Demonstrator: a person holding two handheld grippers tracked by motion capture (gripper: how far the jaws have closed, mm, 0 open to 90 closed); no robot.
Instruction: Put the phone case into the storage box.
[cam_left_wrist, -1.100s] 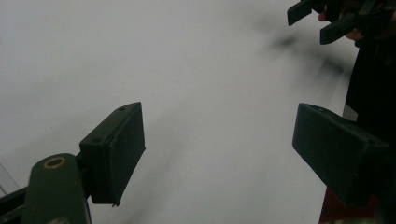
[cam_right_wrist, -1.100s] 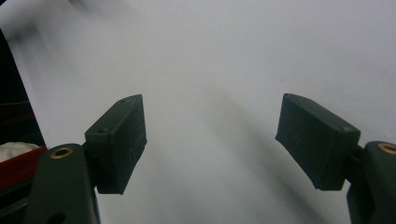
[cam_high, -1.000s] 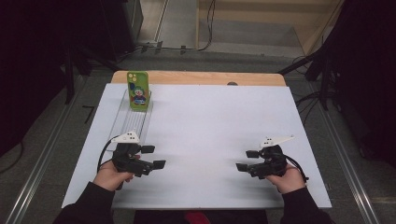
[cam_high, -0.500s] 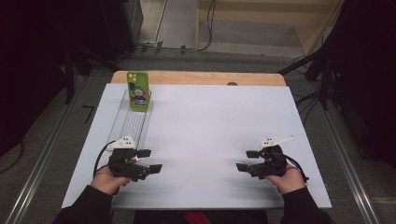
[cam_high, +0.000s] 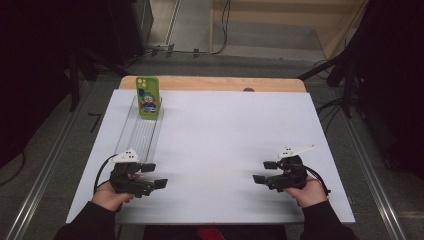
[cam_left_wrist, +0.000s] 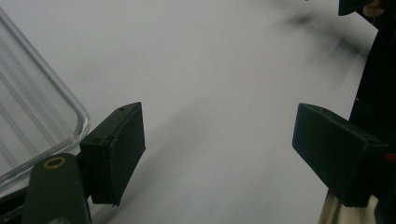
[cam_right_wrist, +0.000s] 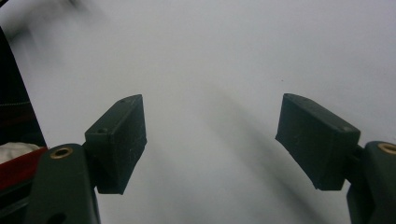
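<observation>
Resting low over the near part of the white tabletop (cam_high: 220, 150), both tongs stand wide apart and hold nothing. The left tongs (cam_high: 150, 181) sit at the near end of a clear plastic tray (cam_high: 142, 132), whose rounded corner shows just beside the left jaw in the left gripper view (cam_left_wrist: 42, 116). The right tongs (cam_high: 264, 172) lie well apart from everything, over bare surface.

At the tray's far end a green phone case (cam_high: 148, 97) with a cartoon figure stands upright, leaning slightly. It is probably light and somewhat flexible, with smooth, slippery faces. A pinch across its two long edges, near the middle, looks safest; gripping the flat faces at the top could tip it. The tray seems thin, stiff and light, likely to slide if nudged, so steadying its rim with one tongs would help.
</observation>
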